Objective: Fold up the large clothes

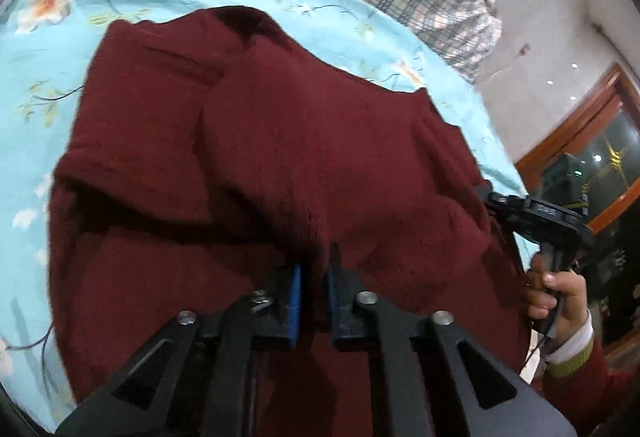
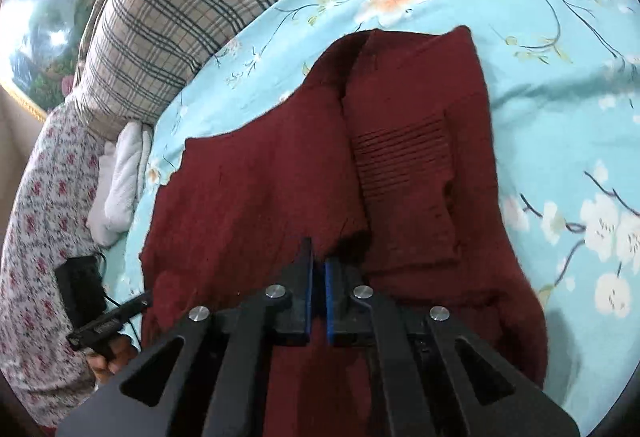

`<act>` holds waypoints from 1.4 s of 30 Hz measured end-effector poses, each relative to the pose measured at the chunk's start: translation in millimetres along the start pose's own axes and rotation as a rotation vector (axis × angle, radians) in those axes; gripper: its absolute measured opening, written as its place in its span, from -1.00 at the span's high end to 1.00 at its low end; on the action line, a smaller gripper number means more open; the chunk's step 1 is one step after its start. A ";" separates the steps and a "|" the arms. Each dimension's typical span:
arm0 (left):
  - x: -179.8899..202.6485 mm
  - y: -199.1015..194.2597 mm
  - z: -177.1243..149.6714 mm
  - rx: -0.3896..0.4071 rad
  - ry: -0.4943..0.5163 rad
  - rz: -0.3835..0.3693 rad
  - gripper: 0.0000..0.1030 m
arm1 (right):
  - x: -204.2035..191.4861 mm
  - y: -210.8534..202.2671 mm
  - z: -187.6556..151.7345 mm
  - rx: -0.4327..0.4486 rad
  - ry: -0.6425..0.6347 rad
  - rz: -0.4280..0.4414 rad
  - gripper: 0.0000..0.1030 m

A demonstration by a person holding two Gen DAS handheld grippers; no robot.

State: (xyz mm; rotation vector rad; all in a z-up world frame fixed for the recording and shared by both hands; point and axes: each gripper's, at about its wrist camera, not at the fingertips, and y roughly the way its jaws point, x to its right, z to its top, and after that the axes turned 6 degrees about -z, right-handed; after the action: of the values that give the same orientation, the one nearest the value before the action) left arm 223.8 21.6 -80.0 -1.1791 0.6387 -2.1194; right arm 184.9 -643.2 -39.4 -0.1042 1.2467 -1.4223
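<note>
A dark red knitted sweater (image 1: 248, 157) lies partly folded on a light blue flowered bedsheet (image 1: 48, 77). My left gripper (image 1: 314, 277) is shut on a fold of the sweater's near edge. My right gripper (image 2: 318, 269) is shut on another part of the sweater (image 2: 260, 189) near its edge. A sleeve with ribbed stripes (image 2: 404, 153) lies folded over the body. The right gripper also shows at the right of the left wrist view (image 1: 536, 213), and the left one at the lower left of the right wrist view (image 2: 108, 321).
A plaid quilt (image 2: 192, 17) lies at the far side of the bed. A white cloth (image 2: 120, 181) and a red-flowered fabric (image 2: 36, 237) lie at the bed's left edge. A wooden door frame (image 1: 580, 133) stands beyond the bed.
</note>
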 end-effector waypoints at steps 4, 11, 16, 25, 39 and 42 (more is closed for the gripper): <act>5.5 -29.5 -9.1 0.045 0.010 0.016 -0.01 | -5.5 -31.6 -7.0 0.048 -0.027 -0.005 0.78; -6.8 -95.6 -52.2 0.087 0.007 0.182 -0.50 | 25.9 -92.4 -50.6 0.093 -0.005 -0.025 0.00; -39.0 -118.3 -93.4 0.034 -0.069 0.200 -0.55 | 54.2 -103.9 -79.2 0.059 0.039 -0.028 0.00; -27.5 -131.4 -148.1 0.003 -0.092 -0.009 -0.63 | 59.4 -109.3 -153.0 -0.066 0.031 0.246 0.00; -5.9 -136.0 -186.0 -0.028 -0.034 -0.085 -0.08 | 48.4 -102.8 -194.5 -0.112 -0.033 0.358 0.37; -4.7 -133.2 -186.1 -0.055 -0.016 -0.084 0.25 | 49.8 -96.5 -195.7 -0.121 -0.023 0.342 0.52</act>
State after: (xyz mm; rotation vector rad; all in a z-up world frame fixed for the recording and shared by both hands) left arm 26.4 137.2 -83.8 -1.2712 0.6543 -2.1721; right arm -27.6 -588.2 -83.1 0.0111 1.2631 -1.0485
